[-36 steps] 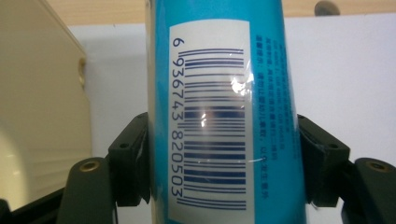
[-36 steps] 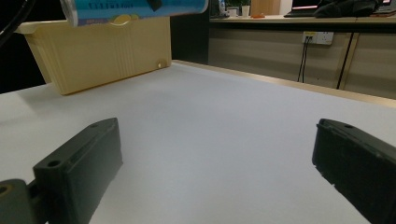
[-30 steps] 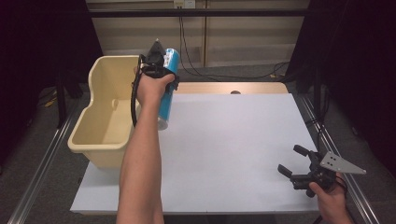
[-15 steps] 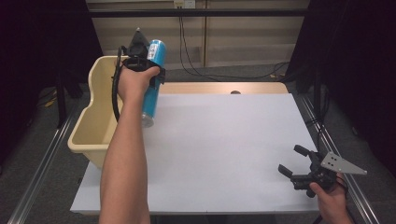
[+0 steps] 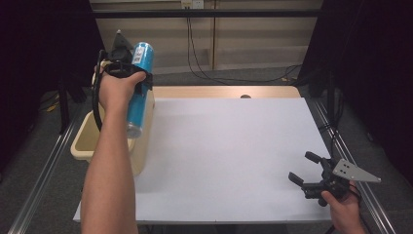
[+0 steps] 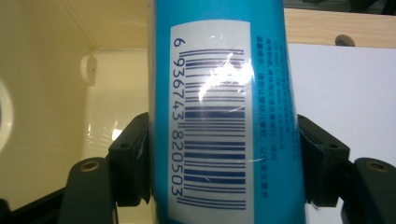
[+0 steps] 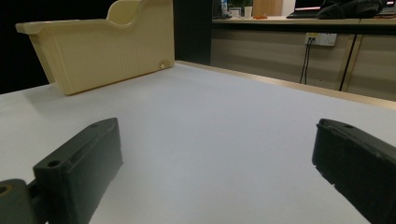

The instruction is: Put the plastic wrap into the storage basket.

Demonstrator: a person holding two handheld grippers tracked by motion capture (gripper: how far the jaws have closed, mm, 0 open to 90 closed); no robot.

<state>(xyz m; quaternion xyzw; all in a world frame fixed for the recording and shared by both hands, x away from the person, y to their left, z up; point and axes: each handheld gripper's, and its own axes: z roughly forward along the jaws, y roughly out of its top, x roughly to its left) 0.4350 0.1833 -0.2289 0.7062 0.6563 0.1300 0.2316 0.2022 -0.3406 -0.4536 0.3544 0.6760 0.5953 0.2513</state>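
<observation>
A tall blue can point(image 5: 140, 92) with a white barcode label point(image 6: 215, 121) hangs upright in the air. My left gripper point(image 5: 138, 78) is shut on it, one black pad point(image 6: 133, 161) pressing each side. The can hovers over the right wall of a cream plastic bin point(image 5: 84, 141), whose inside point(image 6: 51, 93) lies below and to the left of the can. My right gripper point(image 5: 301, 166) stands open near the table's front right corner, low over the white tabletop point(image 7: 210, 107), with nothing between its jaws.
The bin point(image 7: 102, 42) stands at the table's left edge, far from the right gripper. A wooden strip with a hole point(image 5: 245, 96) runs along the back edge. Metal rails point(image 5: 44, 165) flank the table. Cables point(image 5: 204, 58) hang behind it.
My left hand has carried the blue can leftwards and a little up, from over the table's left part to above the bin's right wall. The right gripper has stayed put.
</observation>
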